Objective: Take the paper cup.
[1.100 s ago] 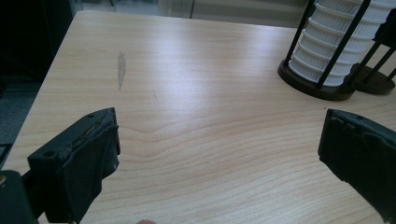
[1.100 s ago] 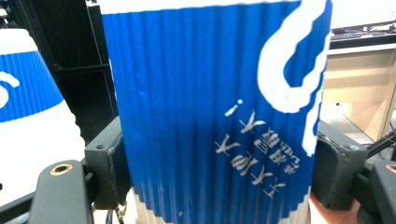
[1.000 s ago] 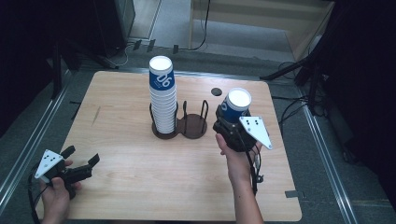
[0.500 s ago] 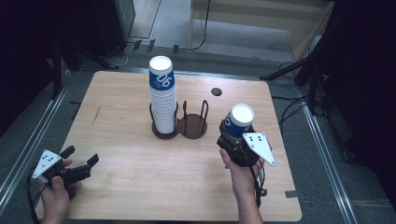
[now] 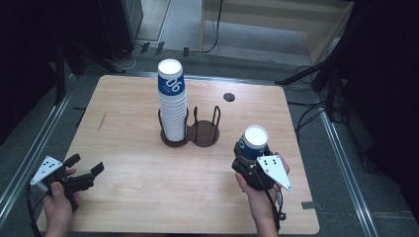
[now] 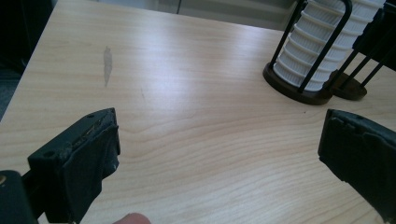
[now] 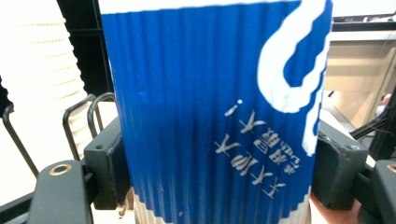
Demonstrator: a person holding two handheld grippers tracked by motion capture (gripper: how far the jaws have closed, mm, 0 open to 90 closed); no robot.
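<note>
A blue and white paper cup (image 5: 254, 143) (image 7: 215, 112) stands upside down at the table's right front, with my right gripper (image 5: 251, 159) shut on its ribbed sides. A tall stack of the same cups (image 5: 172, 103) (image 6: 322, 42) fills the left ring of a dark wire cup holder (image 5: 190, 132) in the middle of the table; its right ring is empty. My left gripper (image 5: 88, 172) (image 6: 219, 154) rests low at the front left corner, open, with bare wood between its jaws.
The wooden table (image 5: 123, 113) has a small dark round hole cover (image 5: 229, 97) near its back right. Metal rails run along both sides, and cables lie on the floor behind the table. A faint scuff (image 6: 107, 63) marks the wood at left.
My right gripper has carried the blue cup away from the holder, toward the front right of the table. The left gripper has stayed put.
</note>
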